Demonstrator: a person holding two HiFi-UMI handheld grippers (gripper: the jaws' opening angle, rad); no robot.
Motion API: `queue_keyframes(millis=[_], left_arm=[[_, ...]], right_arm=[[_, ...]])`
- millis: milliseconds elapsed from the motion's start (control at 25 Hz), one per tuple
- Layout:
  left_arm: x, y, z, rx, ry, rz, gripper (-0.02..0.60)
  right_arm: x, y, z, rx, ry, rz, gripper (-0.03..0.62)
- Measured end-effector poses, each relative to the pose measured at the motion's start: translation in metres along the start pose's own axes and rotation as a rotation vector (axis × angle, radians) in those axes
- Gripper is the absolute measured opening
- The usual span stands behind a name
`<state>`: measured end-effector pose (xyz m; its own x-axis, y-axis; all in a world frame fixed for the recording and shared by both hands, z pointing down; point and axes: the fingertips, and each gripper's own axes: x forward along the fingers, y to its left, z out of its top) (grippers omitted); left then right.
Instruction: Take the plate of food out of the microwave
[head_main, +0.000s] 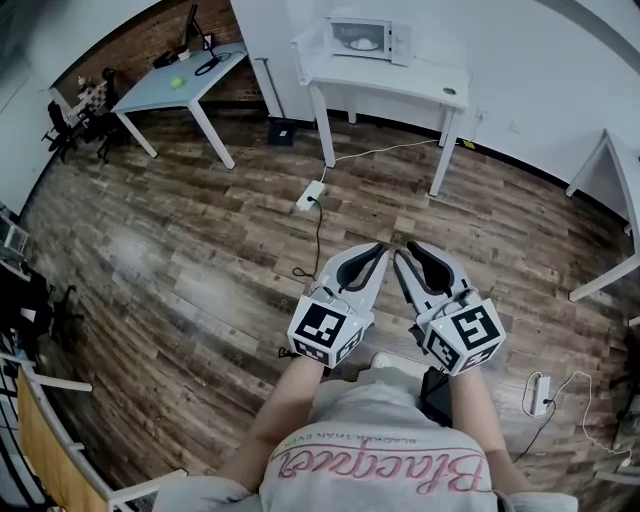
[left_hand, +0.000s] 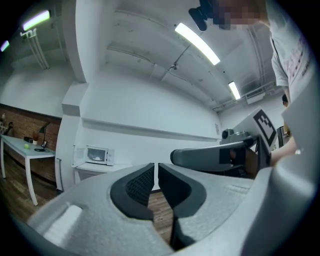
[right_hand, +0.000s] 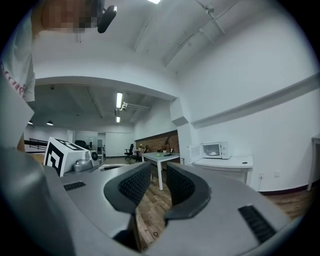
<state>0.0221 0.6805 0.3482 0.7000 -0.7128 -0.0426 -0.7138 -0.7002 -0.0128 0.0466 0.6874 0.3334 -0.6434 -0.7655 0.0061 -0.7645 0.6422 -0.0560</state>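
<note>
The white microwave (head_main: 362, 38) stands far ahead on a white table (head_main: 420, 82), its door swung open to the left. Inside lies a white plate of food (head_main: 360, 44). It also shows small in the left gripper view as the microwave (left_hand: 98, 155) and in the right gripper view as the microwave (right_hand: 216, 149). Both grippers are held side by side in front of the person, pointing level toward it, well short of the table. My left gripper (head_main: 378, 250) (left_hand: 156, 172) is shut with nothing in it. My right gripper (head_main: 405, 250) (right_hand: 158, 175) is open and holds nothing.
A power strip (head_main: 310, 195) with a black cable lies on the wood floor between me and the table. A light-blue table (head_main: 185, 85) with small items stands at the back left, office chairs (head_main: 70, 125) beside it. Another white table (head_main: 612, 155) and a second power strip (head_main: 538, 393) are on the right.
</note>
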Motion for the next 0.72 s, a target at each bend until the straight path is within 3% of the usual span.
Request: queue_keyframes(millis=[200,480,560,720], left_arm=[[0.03,0.008,-0.007,-0.036,0.044,0.024,0.011],[0.043,0.018,-0.011,-0.07,-0.011,0.102,0.011],[0.049,0.021,-0.013,-0.105,-0.016,0.104,0.011],[0.064,0.022,-0.007,-0.099,-0.033,0.085,0.011]], right_arm=[[0.004,-0.028,0.002,-0.028,0.019,0.022,0.087],[0.005,-0.048,-0.01,-0.043,0.018,0.008,0.028],[0.006,-0.052,-0.01,-0.042,0.003,0.013,0.026],[0.013,-0.061,-0.005,-0.037,-0.018,0.028,0.026]])
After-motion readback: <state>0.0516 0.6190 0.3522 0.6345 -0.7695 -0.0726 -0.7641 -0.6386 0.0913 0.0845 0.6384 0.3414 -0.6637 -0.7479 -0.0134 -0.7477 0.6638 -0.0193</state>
